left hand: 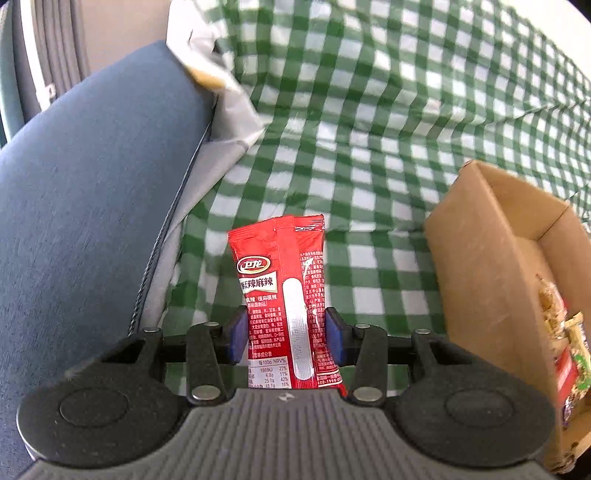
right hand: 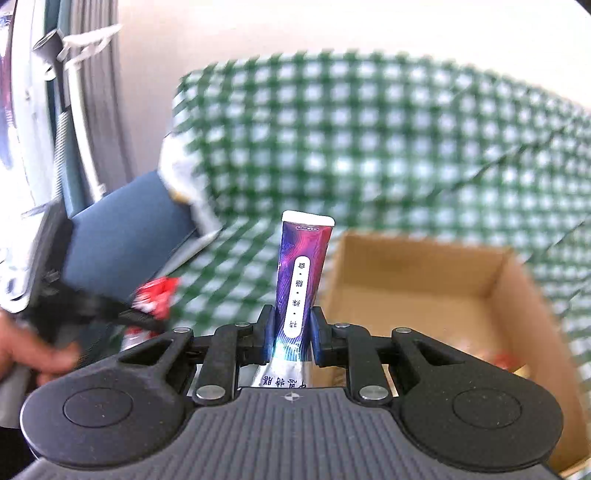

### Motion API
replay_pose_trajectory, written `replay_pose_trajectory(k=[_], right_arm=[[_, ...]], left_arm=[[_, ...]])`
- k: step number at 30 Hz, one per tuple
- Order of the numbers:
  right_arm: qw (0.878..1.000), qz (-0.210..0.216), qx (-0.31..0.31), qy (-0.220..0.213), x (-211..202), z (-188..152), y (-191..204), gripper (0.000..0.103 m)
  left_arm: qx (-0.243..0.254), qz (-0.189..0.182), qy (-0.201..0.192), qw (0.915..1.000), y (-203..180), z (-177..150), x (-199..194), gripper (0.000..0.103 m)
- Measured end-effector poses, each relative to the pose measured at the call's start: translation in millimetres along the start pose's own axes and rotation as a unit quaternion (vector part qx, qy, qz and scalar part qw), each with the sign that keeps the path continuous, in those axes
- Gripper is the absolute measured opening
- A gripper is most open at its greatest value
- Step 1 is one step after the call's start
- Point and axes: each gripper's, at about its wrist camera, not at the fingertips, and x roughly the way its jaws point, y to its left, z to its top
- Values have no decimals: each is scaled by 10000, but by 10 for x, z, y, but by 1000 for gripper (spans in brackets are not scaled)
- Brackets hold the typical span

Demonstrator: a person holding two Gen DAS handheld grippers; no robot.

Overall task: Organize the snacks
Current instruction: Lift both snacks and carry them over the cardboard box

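Note:
My left gripper (left hand: 284,332) is shut on a red snack packet (left hand: 280,280) with white lettering, held upright above the green checked cloth (left hand: 369,110). An open cardboard box (left hand: 491,236) with several snack packs (left hand: 565,343) inside lies to its right. My right gripper (right hand: 291,332) is shut on a slim purple snack packet (right hand: 304,266) with a white top, lifted just left of the cardboard box (right hand: 424,280). Far left in the right wrist view, blurred, are the left gripper (right hand: 144,314), its red packet (right hand: 155,295) and a hand (right hand: 33,354).
A dark blue cushion (left hand: 92,203) fills the left side, with a crumpled white wrapper (left hand: 218,77) at its far edge. The checked cloth stretches behind and right of the box. A pale wall (right hand: 258,29) lies beyond.

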Motion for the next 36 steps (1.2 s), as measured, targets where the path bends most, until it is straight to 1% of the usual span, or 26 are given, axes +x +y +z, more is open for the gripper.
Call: replay_pose_trajectory(k=[3,6,8,10,14,18,21,27,30,36], right_arm=[[9988,-422,-10,-249,-49,-26,-323,21],[9966,-709,307,-275,-31,-185,-610,21],[9951,-838,485,-199,-16,-303,-749,21],[9934,-942,641,-163,6,-343,-877,21],[9910,-1129,669,-251,29,-374,-997,21],[9891,-1267,713,-227,50,-399,-1106,21],[9879,-1387,655,-238,38,-415,-1142,21],[9859,-1554,584,-190,59,-454,-1221,21],[9852,-1603,584,-154,85,-458,-1256,21],[9844,-1670,553,-94,132,-446,-1279,21]], left_arm=[[155,-126,-305,9993,-167,1,-93,48],[255,-334,-701,9967,-370,-3,-203,48],[286,-502,-997,9933,-508,-14,-279,48],[340,-694,-1288,9886,-649,-10,-354,48],[612,-1062,-1874,9746,-953,-45,-505,48],[806,-1406,-2227,9613,-1226,-100,-612,48],[927,-1663,-2298,9544,-1408,-160,-615,48],[1283,-1943,-2232,9466,-1742,-233,-523,48],[1334,-2045,-2196,9445,-1815,-245,-460,48],[1305,-2145,-2160,9436,-1920,-217,-373,48]])
